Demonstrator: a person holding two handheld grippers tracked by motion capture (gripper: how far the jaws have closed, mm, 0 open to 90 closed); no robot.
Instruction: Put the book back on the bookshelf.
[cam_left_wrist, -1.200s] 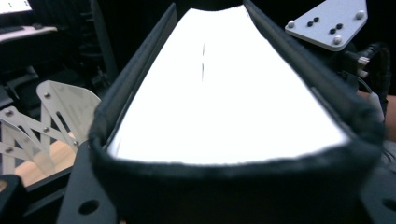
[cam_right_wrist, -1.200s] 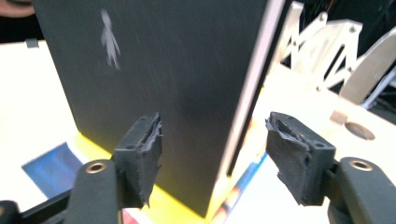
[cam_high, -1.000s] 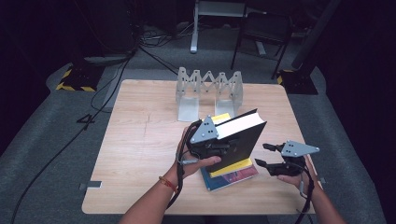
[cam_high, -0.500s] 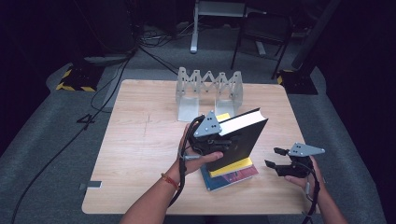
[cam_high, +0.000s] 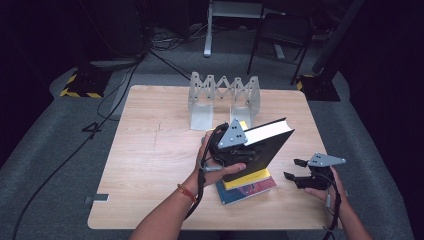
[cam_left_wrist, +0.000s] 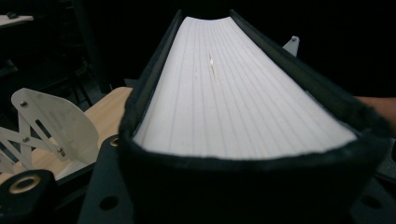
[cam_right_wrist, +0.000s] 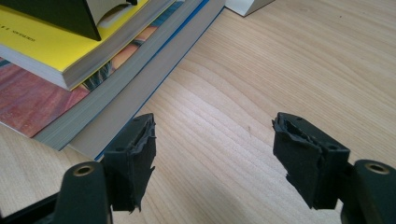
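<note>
A thick black hardcover book (cam_high: 260, 147) with white page edges is held tilted above the centre of the light wooden table (cam_high: 155, 150) in the high view, its page block facing up and toward the upper right of the frame. The left gripper (cam_high: 235, 145), with its grey three-cornered plate on top, is clamped on the book's lower left end, and the person's left hand (cam_high: 215, 167) wraps around it from below. In the left gripper view the book's page edges run away from the camera up the middle of the frame, with the black cover pinched between the two jaws at the bottom.

Under the raised book, just below centre in the high view, lies a small stack: a yellow paperback book (cam_high: 247, 179) on top of a larger book with a red and blue cover (cam_high: 250, 189). In the right gripper view this stack fills the upper left, with a corner of the black book just above the yellow one.

The right gripper (cam_high: 300, 172) sits at the lower right of the high view, near the stack but apart from it, held by the person's right hand (cam_high: 325, 187). Its jaws are spread wide with bare table between them.

A white metal accordion-style folding book rack (cam_high: 223, 97) stands at the upper centre of the table, behind the books.
</note>
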